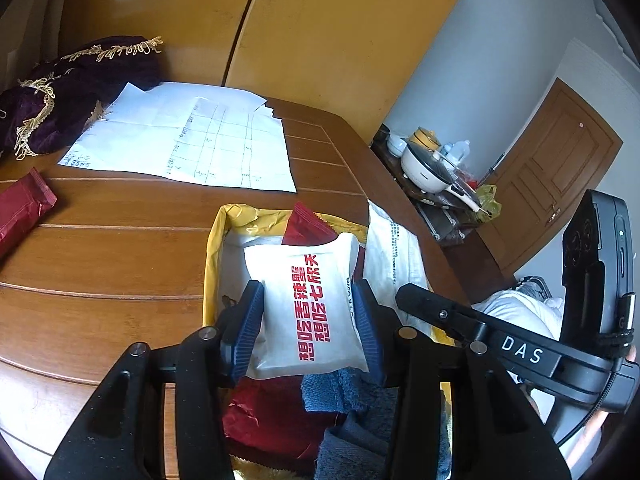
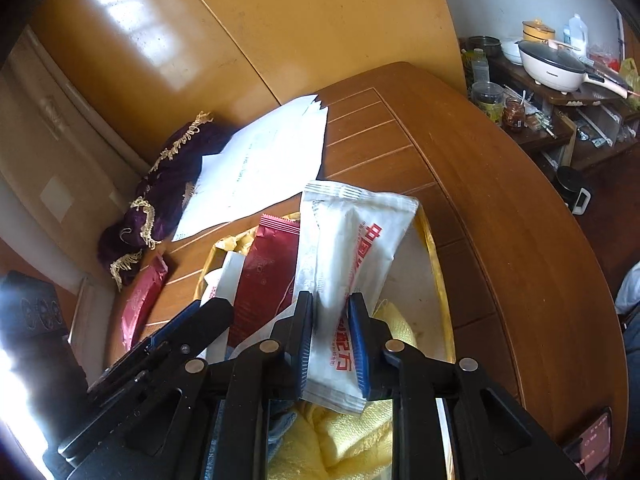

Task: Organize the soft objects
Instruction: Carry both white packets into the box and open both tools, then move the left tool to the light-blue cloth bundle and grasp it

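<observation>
Showing only rightward: yellow towel (image 2: 360,436)

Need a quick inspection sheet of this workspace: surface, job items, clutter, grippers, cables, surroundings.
Surface: wooden table, grooved planks, curved edge.
Job's things: yellow-rimmed box holding packets and towels; red packet on the table outside it; blue towel and yellow towel inside.
Clutter: paper sheets; purple fringed cloth.
Grippers: left gripper shut on white packet with red print over the box; right gripper shut on long white packet.
Cables: thin black cable on the right gripper's body.
Surroundings: yellow cabinet; side shelf with electric pan and jars; wooden door.
</observation>
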Demonstrator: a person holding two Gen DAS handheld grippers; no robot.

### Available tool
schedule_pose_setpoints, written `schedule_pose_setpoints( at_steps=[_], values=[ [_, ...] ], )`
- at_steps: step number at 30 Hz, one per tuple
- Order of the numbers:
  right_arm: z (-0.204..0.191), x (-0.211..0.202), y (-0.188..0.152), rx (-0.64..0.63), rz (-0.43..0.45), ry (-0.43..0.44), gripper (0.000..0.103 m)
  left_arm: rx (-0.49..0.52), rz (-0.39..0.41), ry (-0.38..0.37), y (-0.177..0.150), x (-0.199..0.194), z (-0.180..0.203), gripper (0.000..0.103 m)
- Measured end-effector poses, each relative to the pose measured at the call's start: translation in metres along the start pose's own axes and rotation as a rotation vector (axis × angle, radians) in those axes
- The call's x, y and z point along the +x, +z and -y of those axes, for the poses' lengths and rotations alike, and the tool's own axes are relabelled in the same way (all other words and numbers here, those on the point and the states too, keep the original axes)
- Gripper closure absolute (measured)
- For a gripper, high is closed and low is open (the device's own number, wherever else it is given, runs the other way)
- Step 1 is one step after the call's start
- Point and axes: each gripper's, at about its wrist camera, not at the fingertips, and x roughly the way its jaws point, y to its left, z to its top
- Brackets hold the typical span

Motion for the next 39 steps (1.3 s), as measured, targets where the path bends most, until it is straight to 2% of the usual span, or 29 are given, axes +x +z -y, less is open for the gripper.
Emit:
schedule_pose_setpoints(
  at_steps=[3, 5, 7, 9, 10, 13, 18, 22, 24, 31, 36, 39],
  values=[
    [-0.002, -0.002, 0.0, -0.001, 0.015, 0.01, 0.082, -0.007, -0.006, -0.011, 0.0, 0.001, -0.001, 0.051],
    [-0.002, -0.005, 0.001, 0.007, 0.028, 0.042, 0.08, -0.026, -0.015, -0.028, 0.001, 0.001, -0.005, 0.049],
    [-0.003, -0.009, 0.002, 0.013, 0.053, 0.057, 0.073, -0.048, -0.007, -0.052, 0.001, -0.001, -0.008, 0.042],
    [-0.004, -0.015, 0.002, 0.015, 0.084, 0.067, 0.061, -0.07, 0.019, -0.08, 0.002, -0.006, -0.012, 0.034],
    [-0.004, -0.017, 0.003, 0.016, 0.097, 0.077, 0.059, -0.082, 0.035, -0.093, 0.003, -0.009, -0.014, 0.029],
    [-0.004, -0.025, 0.003, 0.026, 0.135, 0.124, 0.05, -0.113, 0.067, -0.128, 0.005, -0.017, -0.019, 0.024],
    [-0.001, -0.034, 0.003, 0.056, 0.19, 0.144, 0.042, -0.137, 0.081, -0.109, 0.006, -0.018, -0.024, 0.021],
    [-0.002, -0.038, 0.002, 0.056, 0.208, 0.198, 0.042, -0.147, 0.067, -0.149, 0.007, -0.019, -0.025, 0.021],
    [-0.008, -0.042, 0.0, 0.026, 0.221, 0.227, 0.042, -0.134, 0.09, -0.137, 0.005, -0.026, -0.023, 0.021],
    [-0.035, -0.058, -0.01, -0.106, 0.293, 0.267, 0.042, -0.108, 0.264, -0.055, -0.013, -0.083, -0.036, 0.021],
    [-0.047, -0.052, -0.013, -0.147, 0.271, 0.277, 0.042, -0.151, 0.303, 0.041, -0.039, -0.109, -0.074, 0.021],
    [-0.054, -0.049, -0.016, -0.176, 0.261, 0.274, 0.042, -0.233, 0.34, 0.077, -0.057, -0.127, -0.109, 0.021]
  ],
)
